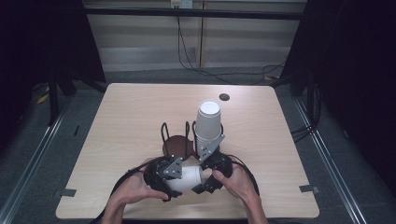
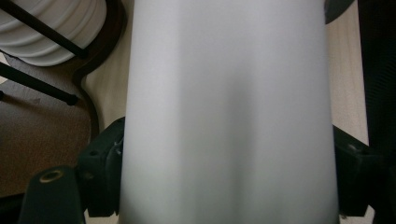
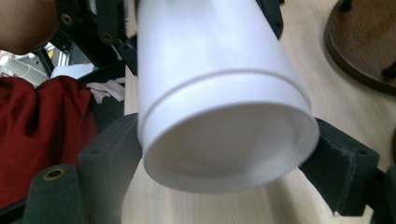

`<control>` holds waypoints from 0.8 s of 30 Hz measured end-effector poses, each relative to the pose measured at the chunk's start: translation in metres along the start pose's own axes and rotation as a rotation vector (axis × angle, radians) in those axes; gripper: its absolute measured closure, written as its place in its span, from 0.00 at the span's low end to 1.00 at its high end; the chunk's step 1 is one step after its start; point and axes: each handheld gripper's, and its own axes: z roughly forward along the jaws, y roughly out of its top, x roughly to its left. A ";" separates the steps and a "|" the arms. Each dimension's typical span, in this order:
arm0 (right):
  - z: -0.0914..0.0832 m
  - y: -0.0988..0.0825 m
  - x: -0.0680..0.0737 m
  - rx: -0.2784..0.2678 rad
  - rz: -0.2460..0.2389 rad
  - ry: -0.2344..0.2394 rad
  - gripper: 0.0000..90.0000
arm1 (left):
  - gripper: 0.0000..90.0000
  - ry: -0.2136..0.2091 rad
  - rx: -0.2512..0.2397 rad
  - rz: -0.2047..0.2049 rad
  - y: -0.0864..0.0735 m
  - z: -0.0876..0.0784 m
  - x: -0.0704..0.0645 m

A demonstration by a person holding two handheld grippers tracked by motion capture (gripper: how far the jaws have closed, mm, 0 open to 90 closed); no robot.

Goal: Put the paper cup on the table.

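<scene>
White cup [image 1: 187, 178] lying on its side at the near middle of the table [image 1: 121, 121], carried between both grippers. Left gripper [image 1: 164, 173] clamped on the cup's wall: in the left gripper view, cup [image 2: 229, 112] wedged between both pads [image 2: 100, 175], jaws pressed against its sides. Right gripper [image 1: 211, 175] at the cup's right end; in the right gripper view, cup base [image 3: 224, 140] facing the camera, one pad [image 3: 109, 154] against its left side, the other at its right. Contact on the right side appears made, though slightly blurred. Left gripper [image 3: 98, 23] seen beyond in that view, on the far part of the cup. Just beyond the grippers, wire rack [image 1: 180, 140] on a brown round base, holding a stack of inverted cups [image 1: 208, 123] on its right side. Stack [image 2: 51, 28] also at upper left of the left gripper view. Dark round spot [image 1: 224, 97] far right on the table.
</scene>
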 end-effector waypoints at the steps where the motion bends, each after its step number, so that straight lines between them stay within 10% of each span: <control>1: 0.001 0.002 0.001 0.014 0.011 0.016 0.20 | 0.19 -0.003 0.004 0.004 0.000 0.000 0.000; 24: 0.005 0.008 0.003 0.079 -0.018 0.067 0.27 | 0.18 -0.026 -0.042 0.020 0.008 0.002 -0.006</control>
